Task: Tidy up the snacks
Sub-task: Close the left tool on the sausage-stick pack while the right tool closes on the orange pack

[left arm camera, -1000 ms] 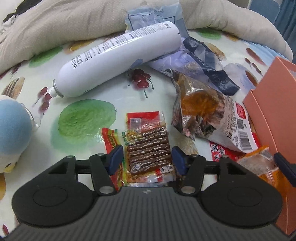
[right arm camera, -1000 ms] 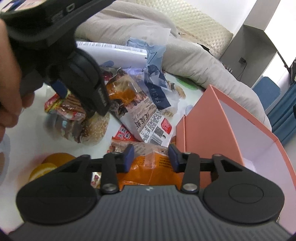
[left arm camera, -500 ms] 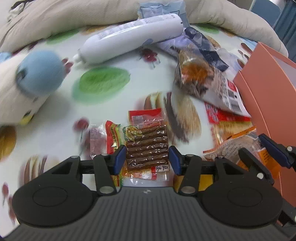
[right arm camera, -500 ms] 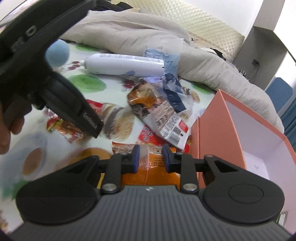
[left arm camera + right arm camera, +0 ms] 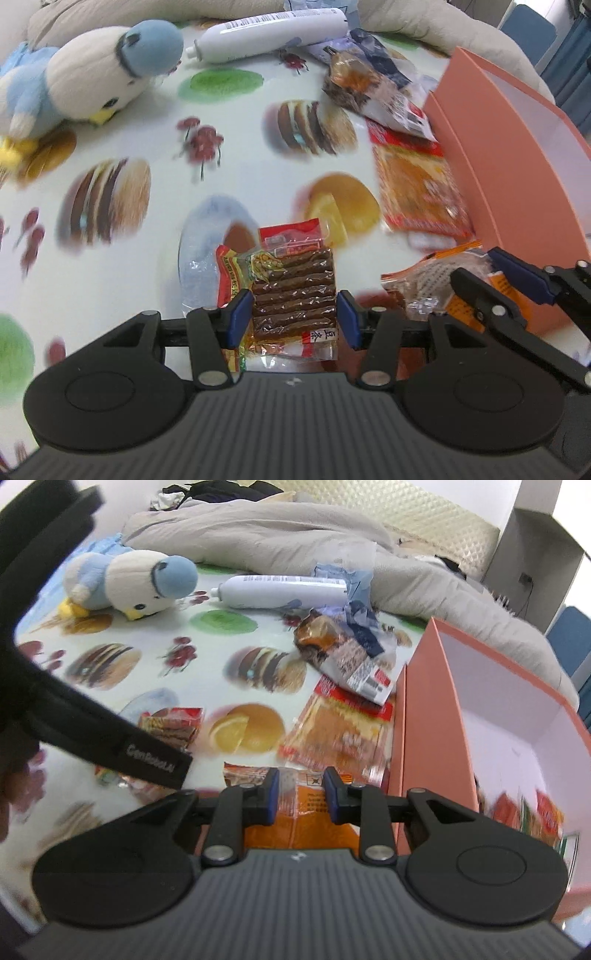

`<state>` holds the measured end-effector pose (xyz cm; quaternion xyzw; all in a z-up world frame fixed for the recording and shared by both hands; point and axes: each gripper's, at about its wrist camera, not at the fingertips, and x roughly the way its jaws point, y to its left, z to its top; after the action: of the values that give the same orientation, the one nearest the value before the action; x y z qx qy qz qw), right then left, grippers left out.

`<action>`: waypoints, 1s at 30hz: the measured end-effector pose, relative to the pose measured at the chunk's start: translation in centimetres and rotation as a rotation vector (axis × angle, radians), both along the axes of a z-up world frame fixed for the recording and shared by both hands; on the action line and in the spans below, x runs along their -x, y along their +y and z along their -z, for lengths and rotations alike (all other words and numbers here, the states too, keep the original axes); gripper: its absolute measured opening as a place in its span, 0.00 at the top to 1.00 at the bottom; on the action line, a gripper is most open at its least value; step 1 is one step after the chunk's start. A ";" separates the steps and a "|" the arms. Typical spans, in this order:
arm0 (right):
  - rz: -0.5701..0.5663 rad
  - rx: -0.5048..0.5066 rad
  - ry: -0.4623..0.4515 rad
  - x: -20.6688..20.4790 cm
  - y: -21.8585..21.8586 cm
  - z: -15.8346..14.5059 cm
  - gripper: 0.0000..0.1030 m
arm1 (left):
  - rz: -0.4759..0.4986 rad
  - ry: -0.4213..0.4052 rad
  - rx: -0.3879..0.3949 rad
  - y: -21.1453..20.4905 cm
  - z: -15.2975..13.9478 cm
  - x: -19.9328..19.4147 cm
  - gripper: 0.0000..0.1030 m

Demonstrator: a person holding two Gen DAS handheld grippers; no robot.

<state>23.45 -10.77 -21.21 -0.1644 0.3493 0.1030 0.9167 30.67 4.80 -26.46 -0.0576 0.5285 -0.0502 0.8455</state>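
Observation:
My left gripper (image 5: 291, 314) is shut on a clear packet of brown sticks (image 5: 293, 291), with a red and yellow packet (image 5: 231, 273) held beside it, both lifted above the printed cloth. My right gripper (image 5: 300, 794) is shut on an orange snack bag (image 5: 299, 812), which also shows in the left wrist view (image 5: 436, 284). The pink box (image 5: 436, 716) stands open on the right with some red packets (image 5: 532, 812) inside. A flat orange packet (image 5: 340, 731) and a crumpled clear bag (image 5: 343, 650) lie left of the box.
A blue and white plush bird (image 5: 133, 579) and a white tube (image 5: 284, 590) lie at the far side of the printed cloth (image 5: 147, 686). A beige blanket (image 5: 258, 528) is heaped behind them. The left gripper's body (image 5: 74, 716) crosses the right wrist view.
Both grippers have lifted and pulled back with their packets. The right jaws closed tighter on the orange bag. The plush bird came fully into view and the box interior opened up.

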 end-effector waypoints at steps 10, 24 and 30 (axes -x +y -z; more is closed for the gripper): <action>0.002 -0.113 0.054 5.7 -2.8 0.5 0.72 | -0.050 0.000 0.011 0.0 -0.7 8.8 0.46; -0.019 -0.180 0.151 6.4 -4.4 1.4 0.43 | -0.051 -0.004 0.029 -1.2 -0.9 11.9 0.46; 0.003 -0.214 0.225 5.9 -4.8 2.4 0.41 | -0.045 -0.015 0.028 -1.4 -1.3 11.9 0.46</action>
<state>17.51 -15.55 -23.65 -0.0529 0.4370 0.1559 0.8843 18.73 3.44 -25.18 -0.0807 0.5199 -0.0390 0.8495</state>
